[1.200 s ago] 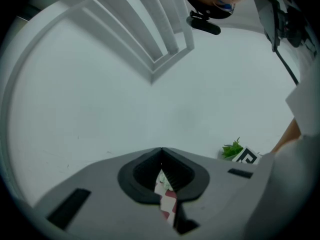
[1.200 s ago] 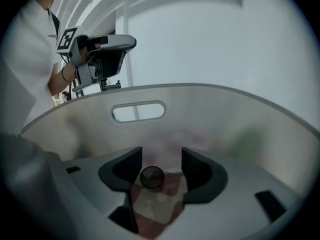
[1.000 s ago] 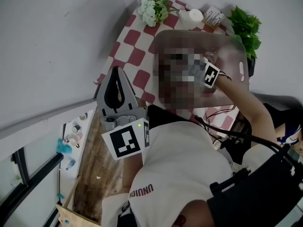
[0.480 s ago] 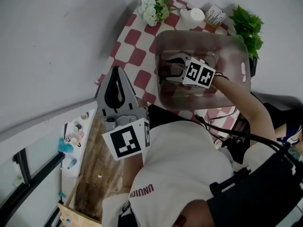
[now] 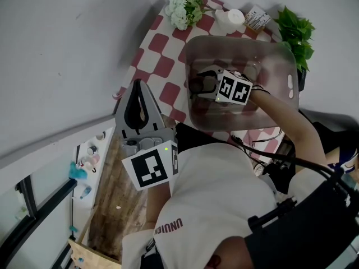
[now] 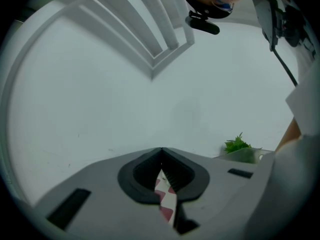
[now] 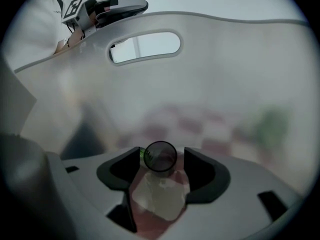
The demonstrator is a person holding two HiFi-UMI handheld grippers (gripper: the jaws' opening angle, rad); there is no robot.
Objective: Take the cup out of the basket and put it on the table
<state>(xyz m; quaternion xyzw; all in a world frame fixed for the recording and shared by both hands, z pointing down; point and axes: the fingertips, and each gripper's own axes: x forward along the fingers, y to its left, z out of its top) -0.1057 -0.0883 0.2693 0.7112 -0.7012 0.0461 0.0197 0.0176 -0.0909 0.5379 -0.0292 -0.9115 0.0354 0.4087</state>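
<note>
Presently the right hand-held gripper (image 7: 161, 154) hangs inside the basket (image 7: 225, 74), angled downward. Its jaws have just been opening and stand wide apart, with the cup (image 7: 160, 157) between their tips but not pinched. The cup rests low in the basket, its dark round mouth toward the camera. Step in hand: approach for the grasp. Next move, as judged: ease forward until the pads flank the cup, close, then lift straight up. Tall basket walls enclose the cup on all sides, so the only exit is over the rim. The left hand-held gripper (image 6: 161, 159), jaws together and empty, is held level off the desk (image 5: 160, 66), well apart. Bare checked desk beside the basket offers set-down room, while flowers (image 5: 182, 7) and a plant (image 5: 293, 32) crowd the far edge.
</note>
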